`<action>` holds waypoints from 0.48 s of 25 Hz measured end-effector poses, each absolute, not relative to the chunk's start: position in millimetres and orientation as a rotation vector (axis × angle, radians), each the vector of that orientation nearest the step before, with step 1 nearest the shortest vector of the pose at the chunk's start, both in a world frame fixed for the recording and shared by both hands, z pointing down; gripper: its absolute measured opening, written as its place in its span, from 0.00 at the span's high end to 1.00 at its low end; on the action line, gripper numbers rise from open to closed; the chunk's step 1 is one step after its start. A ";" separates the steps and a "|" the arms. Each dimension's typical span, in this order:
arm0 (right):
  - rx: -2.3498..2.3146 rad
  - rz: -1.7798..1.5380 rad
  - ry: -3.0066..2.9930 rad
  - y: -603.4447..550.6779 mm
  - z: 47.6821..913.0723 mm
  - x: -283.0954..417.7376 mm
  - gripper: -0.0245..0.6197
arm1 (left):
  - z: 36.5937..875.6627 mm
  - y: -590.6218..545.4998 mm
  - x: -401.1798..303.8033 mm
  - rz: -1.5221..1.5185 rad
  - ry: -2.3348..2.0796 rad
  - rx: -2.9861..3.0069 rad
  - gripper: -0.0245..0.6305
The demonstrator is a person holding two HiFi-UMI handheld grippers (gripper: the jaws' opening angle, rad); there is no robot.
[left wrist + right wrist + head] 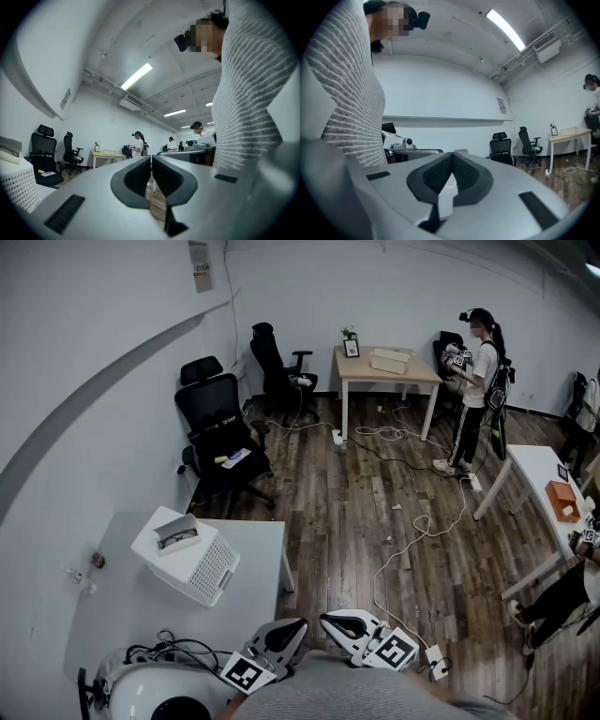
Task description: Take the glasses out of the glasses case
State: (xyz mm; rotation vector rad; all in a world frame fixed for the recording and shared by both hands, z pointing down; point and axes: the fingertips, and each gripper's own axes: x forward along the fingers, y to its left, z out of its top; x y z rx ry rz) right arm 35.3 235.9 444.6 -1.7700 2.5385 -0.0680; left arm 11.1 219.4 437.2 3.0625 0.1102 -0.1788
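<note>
Head view puts the glasses case in the left half of the frame, a little below mid-height, lying open on top of a white perforated box that stands on a white table. A dark shape inside the case looks like the glasses, though they are too small to make out in detail. Both grippers sit at the bottom centre of that frame, close against the person's striped sweater, well apart from the case, which lies up and to their left. The left gripper hangs over the table's near right corner, and the right gripper is just beside it, over the wooden floor. In the left gripper view the left gripper has its jaws pressed together with only a thin seam between them and nothing held; the case shows at the far left edge on the box. In the right gripper view the right gripper also has its jaws closed, pads meeting at the tips, empty.
</note>
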 end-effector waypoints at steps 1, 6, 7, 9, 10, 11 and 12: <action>-1.770 -0.063 2.538 236.9 444.7 35.8 0.94 | 437.2 220.2 11.9 -0.178 0.111 3.060 0.93; -1.769 -0.064 2.535 237.7 445.8 37.0 0.94 | 437.4 220.8 14.2 -0.182 0.113 3.045 0.93; -1.769 -0.069 2.535 237.8 446.2 37.2 0.94 | 438.0 221.1 14.6 -0.180 0.114 3.042 0.93; -1.769 -0.073 2.534 238.8 446.6 38.3 0.94 | 439.1 222.5 16.0 -0.174 0.118 3.039 0.93; -1.769 -0.074 2.534 239.4 446.8 39.1 0.94 | 439.4 223.3 16.9 -0.171 0.122 3.038 0.93; -1.770 -0.078 2.533 239.7 447.2 39.8 0.94 | 439.3 223.7 17.8 -0.170 0.126 3.037 0.93; -1.771 -0.082 2.533 239.6 447.5 40.4 0.94 | 439.1 223.6 18.4 -0.169 0.128 3.038 0.93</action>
